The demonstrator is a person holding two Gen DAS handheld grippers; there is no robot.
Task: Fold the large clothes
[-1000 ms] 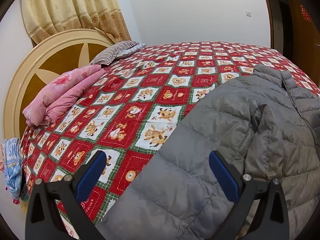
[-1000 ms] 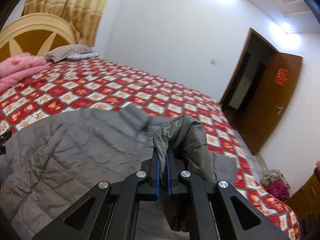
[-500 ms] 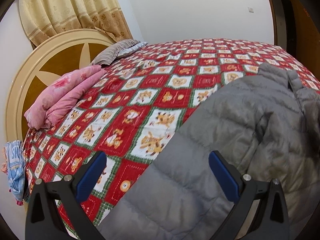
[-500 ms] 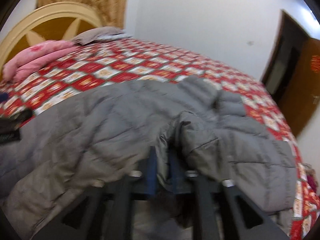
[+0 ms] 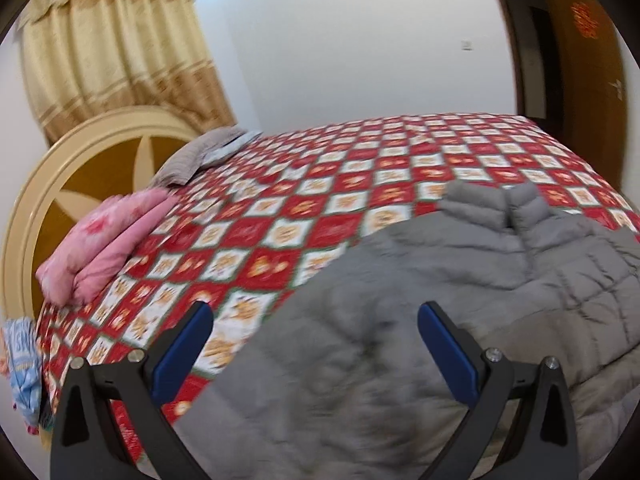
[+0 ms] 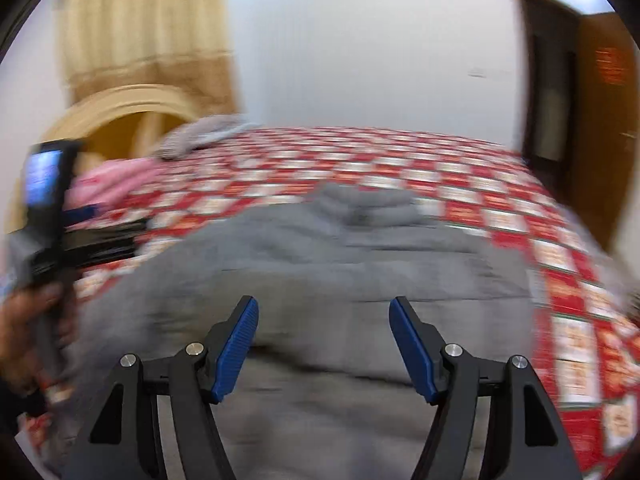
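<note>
A large grey quilted puffer jacket (image 5: pixel 420 300) lies spread on the bed's near side, collar toward the far side; it also shows in the right wrist view (image 6: pixel 340 264). My left gripper (image 5: pixel 316 344) is open and empty, held over the jacket's left part. My right gripper (image 6: pixel 324 340) is open and empty, over the jacket's near part. The left gripper's body and the hand holding it (image 6: pixel 44 216) show at the left of the right wrist view. Both views are motion-blurred.
The bed has a red and white checked bedspread (image 5: pixel 340 184). A folded pink quilt (image 5: pixel 108 240) and a grey pillow (image 5: pixel 200 156) lie by the round headboard (image 5: pixel 72 176). A brown door (image 5: pixel 580 60) stands far right. A blue cloth (image 5: pixel 24 356) hangs at the left.
My right gripper let go of the jacket sleeve, opened and pulled back; the sleeve now lies on the jacket. My left gripper tilted upward and stayed open.
</note>
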